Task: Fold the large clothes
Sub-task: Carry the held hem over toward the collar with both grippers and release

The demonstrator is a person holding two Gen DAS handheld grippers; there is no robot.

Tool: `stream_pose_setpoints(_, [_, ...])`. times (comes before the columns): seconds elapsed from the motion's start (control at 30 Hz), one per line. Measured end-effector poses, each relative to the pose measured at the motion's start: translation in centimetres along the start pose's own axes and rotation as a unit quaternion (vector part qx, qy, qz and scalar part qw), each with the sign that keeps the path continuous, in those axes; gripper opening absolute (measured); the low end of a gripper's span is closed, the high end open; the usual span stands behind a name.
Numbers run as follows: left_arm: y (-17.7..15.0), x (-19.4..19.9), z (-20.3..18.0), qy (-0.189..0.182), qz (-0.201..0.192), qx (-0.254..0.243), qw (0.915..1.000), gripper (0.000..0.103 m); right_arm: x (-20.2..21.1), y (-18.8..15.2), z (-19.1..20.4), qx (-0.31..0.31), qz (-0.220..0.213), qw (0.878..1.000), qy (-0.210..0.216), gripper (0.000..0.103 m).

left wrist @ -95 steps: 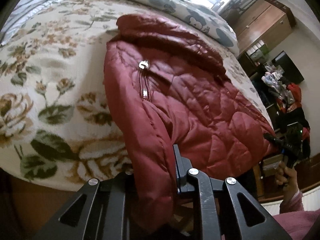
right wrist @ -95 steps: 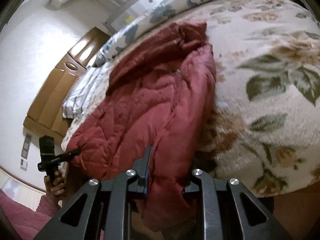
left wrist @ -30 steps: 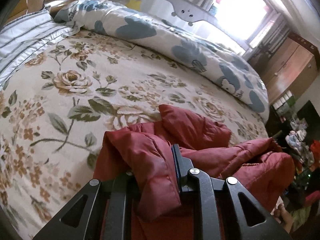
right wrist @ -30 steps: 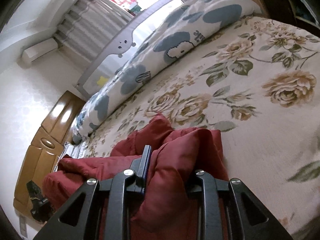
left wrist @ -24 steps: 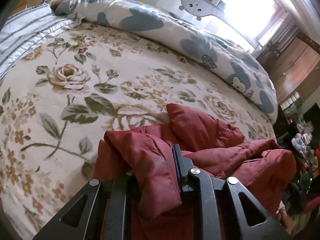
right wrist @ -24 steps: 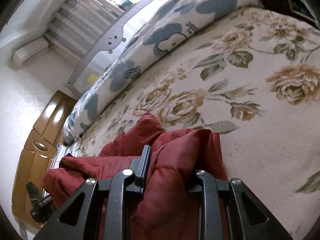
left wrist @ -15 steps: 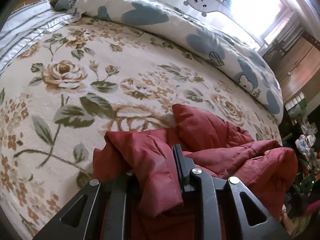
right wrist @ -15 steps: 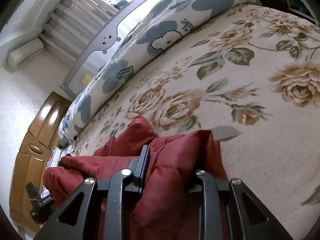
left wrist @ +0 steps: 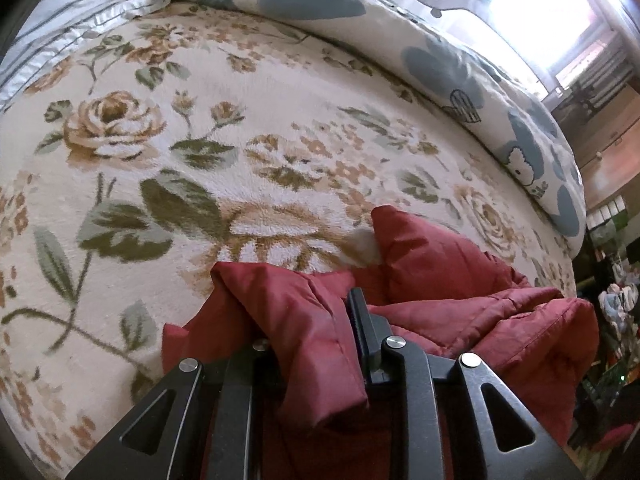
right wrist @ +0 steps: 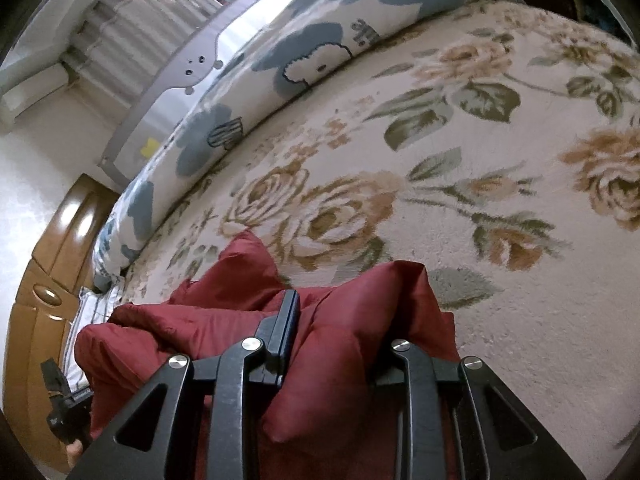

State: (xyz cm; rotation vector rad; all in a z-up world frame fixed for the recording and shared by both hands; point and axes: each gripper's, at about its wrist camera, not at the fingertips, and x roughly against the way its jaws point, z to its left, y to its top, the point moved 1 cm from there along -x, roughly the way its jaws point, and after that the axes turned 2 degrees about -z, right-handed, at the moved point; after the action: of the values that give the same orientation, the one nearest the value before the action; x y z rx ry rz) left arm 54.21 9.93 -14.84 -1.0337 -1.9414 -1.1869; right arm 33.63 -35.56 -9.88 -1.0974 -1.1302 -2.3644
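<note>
A dark red quilted jacket [left wrist: 460,304] lies bunched on the floral bedspread [left wrist: 240,152]. My left gripper [left wrist: 308,320] is shut on a fold of the jacket's edge, low over the bed. My right gripper [right wrist: 340,312] is shut on another fold of the jacket [right wrist: 208,320], which spreads to its left. The gripped folds hide the inner faces of the fingers. The rest of the jacket lies doubled over itself between the two grippers.
A rolled blue-and-white quilt [left wrist: 460,64] lies along the far side of the bed, also in the right wrist view [right wrist: 304,56], in front of a grey bed rail [right wrist: 176,76]. A striped pillow [left wrist: 60,28] is at the left. Wooden furniture [right wrist: 48,272] stands beyond.
Both grippers have carried the jacket's lower edge up from the bed's near side and over the jacket, toward the quilt. Over the last second they moved forward and lower.
</note>
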Motion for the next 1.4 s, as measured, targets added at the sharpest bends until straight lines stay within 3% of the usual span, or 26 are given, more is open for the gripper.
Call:
stream_pose_setpoints(0.23, [-0.1, 0.4, 0.7, -0.022, 0.000, 0.016, 0.9996, 0.027, -1.1, 0.0, -0.1, 0.001, 0.006, 1.000, -0.007, 0.025])
stream_pose_setpoints(0.37, [-1.5, 4.0, 1.0, -0.031, -0.025, 0.007, 0.9992, 0.049, -1.3, 0.0, -0.1, 0.002, 0.005, 1.000, -0.009, 0.025])
stream_pose_setpoints(0.43, [-2.6, 6.8, 1.1, -0.024, -0.055, -0.006, 0.9982, 0.071, -1.5, 0.0, 0.0, 0.004, 0.005, 1.000, -0.014, 0.025])
stream_pose_setpoints(0.47, [-3.1, 7.8, 1.1, -0.026, -0.064, -0.011, 0.9976, 0.073, -1.5, 0.0, 0.0, 0.004, 0.004, 1.000, -0.015, 0.025])
stream_pose_setpoints(0.53, [-4.5, 9.9, 0.9, -0.039, -0.077, -0.025, 0.9959, 0.074, -1.5, 0.0, 0.2, 0.006, 0.003, 1.000, -0.019, 0.025])
stream_pose_setpoints(0.7, [-8.8, 11.7, -1.5, -0.048, -0.060, -0.098, 0.9922, 0.073, -1.6, 0.0, 0.5, 0.010, 0.000, 1.000, -0.022, 0.028])
stream_pose_setpoints(0.77, [-10.1, 11.3, -3.0, -0.031, -0.052, -0.137, 0.9888, 0.073, -1.3, 0.1, 0.7, 0.013, -0.002, 1.000, -0.022, 0.028])
stream_pose_setpoints(0.87, [-11.5, 9.4, -4.6, 0.030, -0.047, -0.182, 0.9817, 0.074, -0.2, 0.2, 1.1, 0.016, -0.007, 1.000, -0.019, 0.033])
stream_pose_setpoints(0.97, [-11.7, 7.8, -4.6, 0.075, -0.053, -0.191, 0.9774, 0.076, 2.5, 0.3, 2.0, 0.024, -0.023, 0.999, -0.006, 0.043])
stream_pose_setpoints(1.07, [-11.5, 7.4, -4.3, 0.088, -0.059, -0.186, 0.9769, 0.076, 6.3, -0.5, 3.2, 0.058, -0.058, 0.997, 0.000, 0.058])
stream_pose_setpoints(1.13, [-11.4, 7.3, -4.3, 0.094, -0.060, -0.186, 0.9761, 0.076, 8.5, -1.4, 4.3, 0.093, -0.080, 0.992, 0.002, 0.073])
stream_pose_setpoints(1.17, [-11.3, 7.0, -4.7, 0.097, -0.061, -0.189, 0.9753, 0.076, 9.3, -2.1, 5.1, 0.120, -0.084, 0.989, 0.006, 0.075])
stream_pose_setpoints(1.27, [-11.3, 6.7, -5.0, 0.108, -0.063, -0.194, 0.9730, 0.076, 8.3, -4.1, 6.9, 0.195, -0.039, 0.980, -0.003, 0.076])
stream_pose_setpoints(1.4, [-10.6, 5.3, -5.8, 0.116, -0.054, -0.190, 0.9734, 0.076, 3.6, -5.6, 6.1, 0.228, 0.042, 0.971, -0.051, 0.076])
